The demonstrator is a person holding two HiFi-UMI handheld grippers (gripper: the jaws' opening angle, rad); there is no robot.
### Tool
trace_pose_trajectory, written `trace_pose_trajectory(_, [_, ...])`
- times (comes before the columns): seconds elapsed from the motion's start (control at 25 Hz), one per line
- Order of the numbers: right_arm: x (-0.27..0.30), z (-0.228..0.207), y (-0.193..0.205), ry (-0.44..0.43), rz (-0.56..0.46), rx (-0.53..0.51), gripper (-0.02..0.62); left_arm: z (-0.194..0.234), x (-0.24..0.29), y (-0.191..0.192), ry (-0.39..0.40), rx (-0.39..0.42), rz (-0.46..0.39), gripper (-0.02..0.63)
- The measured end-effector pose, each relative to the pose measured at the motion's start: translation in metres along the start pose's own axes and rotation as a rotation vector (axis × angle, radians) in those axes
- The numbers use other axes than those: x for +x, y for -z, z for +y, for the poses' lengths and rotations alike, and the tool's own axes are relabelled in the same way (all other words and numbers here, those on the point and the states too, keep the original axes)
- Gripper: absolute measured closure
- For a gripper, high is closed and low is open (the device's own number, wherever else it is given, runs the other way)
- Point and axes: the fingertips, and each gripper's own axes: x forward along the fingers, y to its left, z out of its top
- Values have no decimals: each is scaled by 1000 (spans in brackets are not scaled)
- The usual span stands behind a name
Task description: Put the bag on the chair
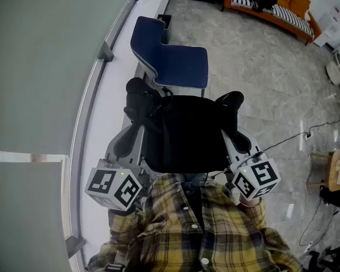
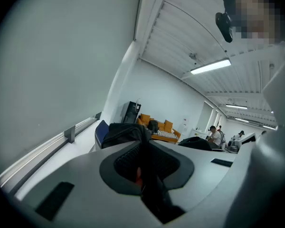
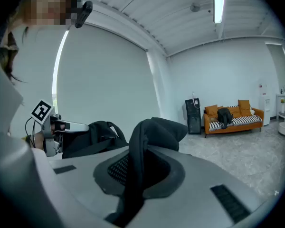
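Observation:
I hold a black bag (image 1: 184, 134) up in front of me, close to my plaid shirt, with both grippers. My left gripper (image 1: 135, 132) is shut on a black strap (image 2: 145, 163) at the bag's left side. At the bag's right side my right gripper (image 1: 234, 139) is shut on another fold of black strap (image 3: 138, 160). The blue chair (image 1: 171, 59) stands just beyond the bag, by the wall, with its seat bare. Its blue edge (image 2: 101, 132) shows in the left gripper view, and the bag hangs nearer to me than the seat.
A pale wall with a metal rail (image 1: 105, 50) runs along the left. An orange sofa (image 1: 269, 7) with a dark bag on it stands far back right, beside a dark cabinet (image 3: 192, 110). A cable (image 1: 303, 135) crosses the grey floor at right, near a small table (image 1: 339, 171).

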Motion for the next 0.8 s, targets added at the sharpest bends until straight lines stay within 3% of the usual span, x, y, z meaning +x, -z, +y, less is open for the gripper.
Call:
trace_pose_trajectory(0.44, [8,-9,9,0,-6,20,555,4,11,9,-23,15,16,541])
trace_pose_trajectory(0.8, [-16,-24,7,-30,-29,15,555,-24,8,16,-44,18,-4,541])
